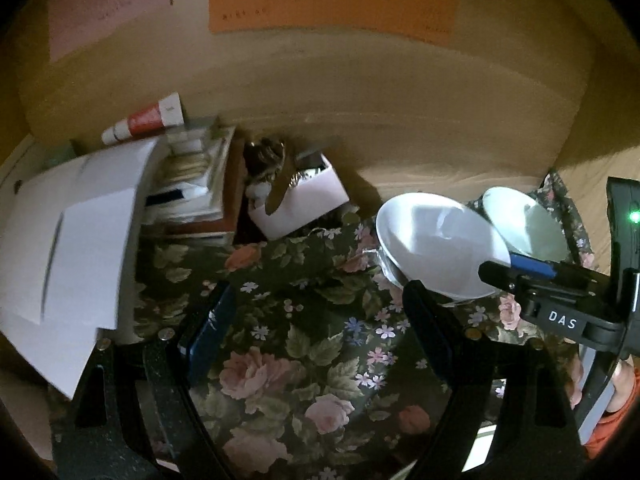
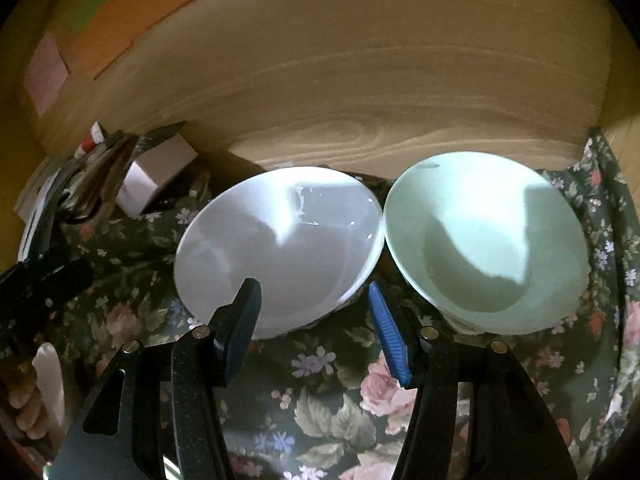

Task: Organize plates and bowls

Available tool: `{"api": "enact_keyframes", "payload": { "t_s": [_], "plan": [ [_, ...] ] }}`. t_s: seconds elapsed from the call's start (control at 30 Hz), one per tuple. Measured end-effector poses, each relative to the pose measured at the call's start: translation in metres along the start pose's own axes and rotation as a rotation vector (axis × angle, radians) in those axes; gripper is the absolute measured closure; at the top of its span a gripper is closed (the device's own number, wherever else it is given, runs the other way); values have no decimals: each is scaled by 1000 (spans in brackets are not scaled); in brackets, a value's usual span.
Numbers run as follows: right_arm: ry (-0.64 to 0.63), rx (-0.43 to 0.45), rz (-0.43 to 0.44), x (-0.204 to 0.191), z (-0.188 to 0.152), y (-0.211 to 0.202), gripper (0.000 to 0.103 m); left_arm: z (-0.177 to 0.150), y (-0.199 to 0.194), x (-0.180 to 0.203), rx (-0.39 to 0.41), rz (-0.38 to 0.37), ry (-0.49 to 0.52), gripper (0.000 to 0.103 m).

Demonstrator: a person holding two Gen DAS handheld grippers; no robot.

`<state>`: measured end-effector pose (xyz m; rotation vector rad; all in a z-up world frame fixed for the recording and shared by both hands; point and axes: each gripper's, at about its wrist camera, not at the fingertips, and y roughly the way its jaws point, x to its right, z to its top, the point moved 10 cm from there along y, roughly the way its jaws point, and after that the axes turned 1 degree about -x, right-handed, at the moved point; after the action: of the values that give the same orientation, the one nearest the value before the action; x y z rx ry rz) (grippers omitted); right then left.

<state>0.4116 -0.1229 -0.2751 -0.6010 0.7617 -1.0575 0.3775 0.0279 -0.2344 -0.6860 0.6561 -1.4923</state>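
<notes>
On the floral bench cloth, white bowl (image 2: 280, 252) touches green bowl (image 2: 488, 240); right claw (image 2: 316, 320) hovers spread, empty; left claw (image 1: 316, 320) released (straddle one rim squarely; clamp gently).

Both bowls look like glazed ceramic: the white bowl (image 2: 280, 252) is glossy with bright glints near the rim, the pale green bowl (image 2: 486, 244) smooth with a softer sheen. Under them the floral tablecloth (image 2: 320, 392) is matt woven cloth, a bit rumpled. The back wall (image 2: 360, 92) is light wood with visible grain, satin at most. Each gripper's black fingers (image 2: 192, 392) look like speckled matt plastic with small shiny metal pins, and the 2 blue pads (image 2: 390, 340) are ribbed rubbery stuff. The papers (image 1: 68, 240) on the left are plain matt white sheets
</notes>
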Motion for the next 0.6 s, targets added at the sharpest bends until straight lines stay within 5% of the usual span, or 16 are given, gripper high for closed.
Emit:
{"api": "enact_keyframes", "payload": {
  "t_s": [0.23,0.6],
  "plan": [
    [-10,-6,-21,0,-4,10,53,-7,11,4,-25,-12,19,18],
    [-139,-73,-5,-12,-19,14,82,-19,22,12,-82,-26,25,18]
  ]
}}
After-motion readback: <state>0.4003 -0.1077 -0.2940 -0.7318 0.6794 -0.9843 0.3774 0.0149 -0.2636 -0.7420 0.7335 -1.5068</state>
